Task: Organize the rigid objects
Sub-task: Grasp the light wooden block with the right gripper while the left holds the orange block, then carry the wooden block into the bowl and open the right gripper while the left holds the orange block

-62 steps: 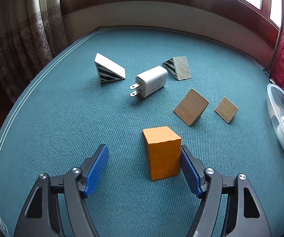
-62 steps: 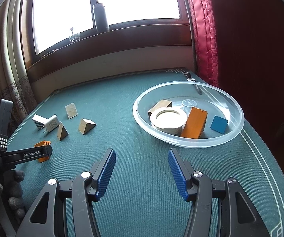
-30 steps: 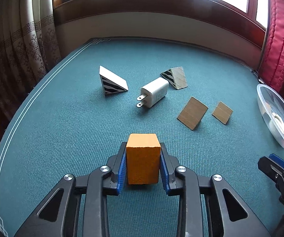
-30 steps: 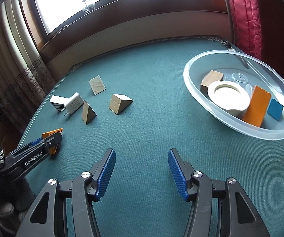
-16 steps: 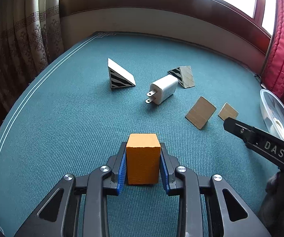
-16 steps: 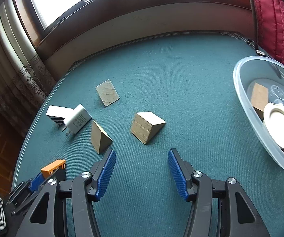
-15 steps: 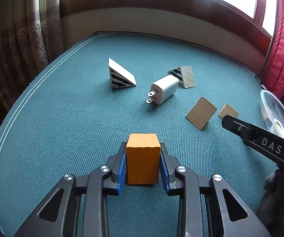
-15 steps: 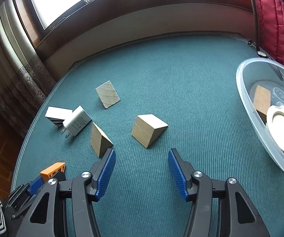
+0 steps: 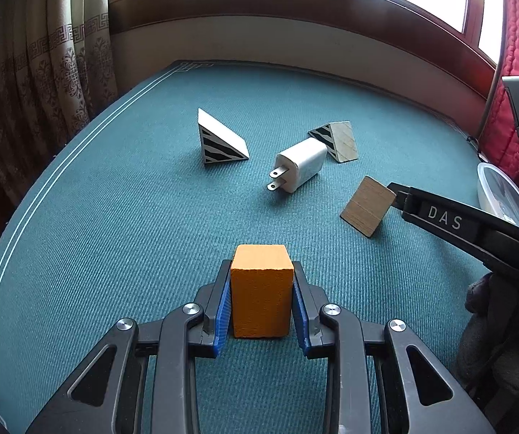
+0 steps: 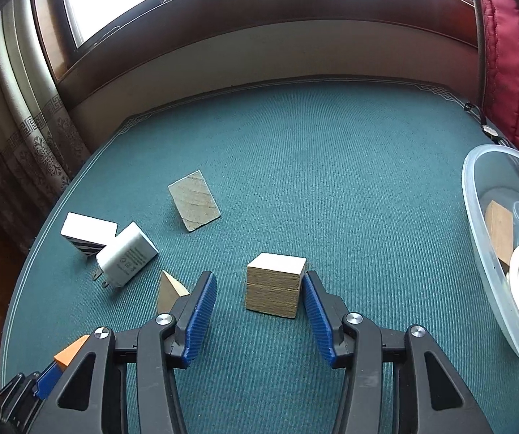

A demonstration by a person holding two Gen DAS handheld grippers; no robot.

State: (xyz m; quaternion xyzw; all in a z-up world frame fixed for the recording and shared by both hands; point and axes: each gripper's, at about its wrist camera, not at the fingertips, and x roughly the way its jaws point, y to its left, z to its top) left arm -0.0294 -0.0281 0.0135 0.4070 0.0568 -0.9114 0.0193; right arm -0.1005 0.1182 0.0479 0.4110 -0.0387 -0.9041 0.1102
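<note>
My left gripper [image 9: 261, 303] is shut on an orange block [image 9: 261, 293], held upright just above the green table [image 9: 115, 253]; the block's corner [image 10: 68, 356] shows at the lower left of the right wrist view. My right gripper [image 10: 259, 276] straddles a light wooden wedge block [image 10: 275, 284] that rests on the table. Its jaws are closing: the right pad [image 10: 313, 307] is at the block's corner, while the left pad [image 10: 201, 307] stands clear of it. In the left wrist view a right gripper finger [image 9: 440, 217] hides that block.
A white charger [image 10: 125, 258], a striped wedge [image 10: 88, 233], a flat-lying wooden wedge [image 10: 194, 205] and a small wooden wedge [image 10: 171, 289] lie to the left. A clear bowl [image 10: 483, 238] at the right edge holds a wooden block, a white ring and an orange piece.
My left gripper closed on the orange block and has held it still since. My right gripper travelled left from the bowl, came around the wooden wedge block, and its jaws narrowed.
</note>
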